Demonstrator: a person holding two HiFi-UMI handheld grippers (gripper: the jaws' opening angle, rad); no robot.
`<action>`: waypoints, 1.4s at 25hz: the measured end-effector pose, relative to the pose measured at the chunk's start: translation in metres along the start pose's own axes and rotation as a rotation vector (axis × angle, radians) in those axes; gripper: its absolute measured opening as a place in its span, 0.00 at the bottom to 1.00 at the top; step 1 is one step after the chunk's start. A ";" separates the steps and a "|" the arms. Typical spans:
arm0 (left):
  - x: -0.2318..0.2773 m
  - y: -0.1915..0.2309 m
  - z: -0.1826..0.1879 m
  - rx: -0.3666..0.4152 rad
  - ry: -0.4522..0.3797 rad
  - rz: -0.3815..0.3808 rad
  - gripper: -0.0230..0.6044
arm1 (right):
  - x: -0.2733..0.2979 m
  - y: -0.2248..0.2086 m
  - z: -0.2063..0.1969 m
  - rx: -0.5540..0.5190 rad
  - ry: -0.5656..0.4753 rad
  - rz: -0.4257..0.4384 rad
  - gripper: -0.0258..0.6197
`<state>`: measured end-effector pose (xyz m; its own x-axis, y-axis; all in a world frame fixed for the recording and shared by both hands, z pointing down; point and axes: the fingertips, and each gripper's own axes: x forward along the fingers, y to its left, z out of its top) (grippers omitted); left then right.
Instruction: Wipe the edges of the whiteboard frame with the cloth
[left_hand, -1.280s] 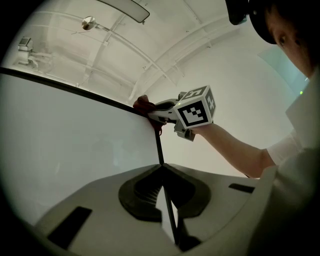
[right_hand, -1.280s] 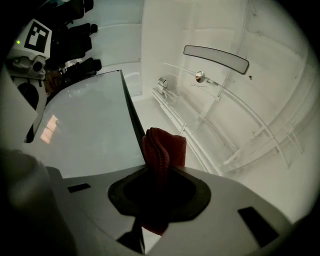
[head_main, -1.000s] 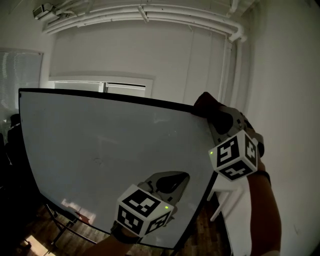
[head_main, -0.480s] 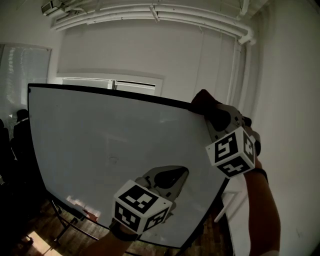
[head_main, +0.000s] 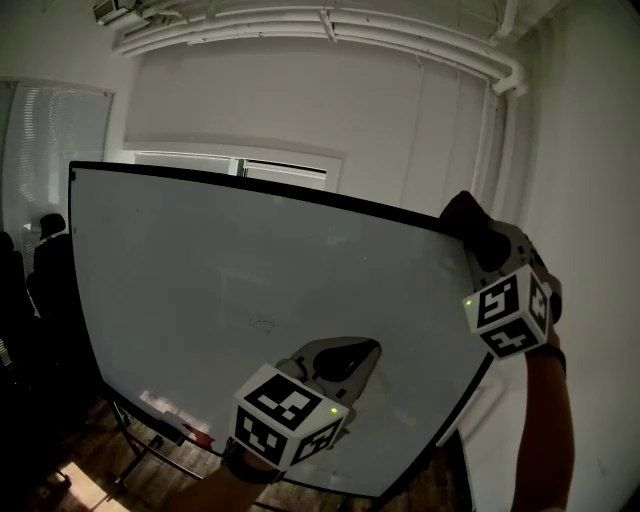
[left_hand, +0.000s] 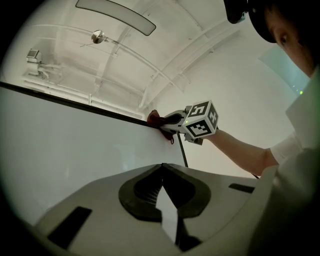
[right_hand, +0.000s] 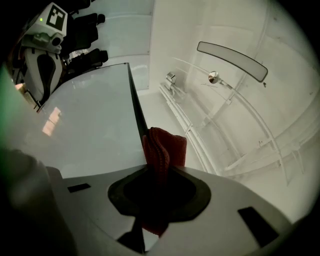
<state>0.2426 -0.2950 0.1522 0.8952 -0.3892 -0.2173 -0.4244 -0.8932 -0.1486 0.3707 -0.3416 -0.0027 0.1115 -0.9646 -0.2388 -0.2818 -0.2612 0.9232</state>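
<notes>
In the head view, the dark red cloth (head_main: 463, 213) is pressed against the top right corner of the whiteboard frame (head_main: 300, 196) by the right gripper (head_main: 478, 235), and the left gripper (head_main: 362, 352) is held low in front of the white surface. In the left gripper view, its jaws are seen shut together with nothing caught between them. In the right gripper view, the cloth is clamped between the jaws, sitting right on the frame's black top edge.

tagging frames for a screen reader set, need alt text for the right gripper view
The right gripper is shut on a folded red cloth, holding it at the black frame along the whiteboard's top edge. The pale board stretches away on the left, and white pipes run along the ceiling on the right.
</notes>
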 end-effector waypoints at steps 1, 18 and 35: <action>-0.003 0.004 -0.002 -0.002 0.001 0.000 0.05 | 0.003 0.002 0.002 -0.018 0.011 -0.005 0.15; -0.027 0.015 -0.020 -0.008 0.017 0.081 0.05 | 0.018 0.027 0.062 0.064 -0.045 -0.023 0.15; -0.114 0.119 -0.004 0.059 0.034 0.052 0.05 | 0.057 0.078 0.175 0.067 -0.043 -0.069 0.15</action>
<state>0.0903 -0.3581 0.1633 0.8753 -0.4431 -0.1939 -0.4770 -0.8571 -0.1946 0.1885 -0.4228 0.0031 0.0921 -0.9446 -0.3150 -0.3383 -0.3272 0.8823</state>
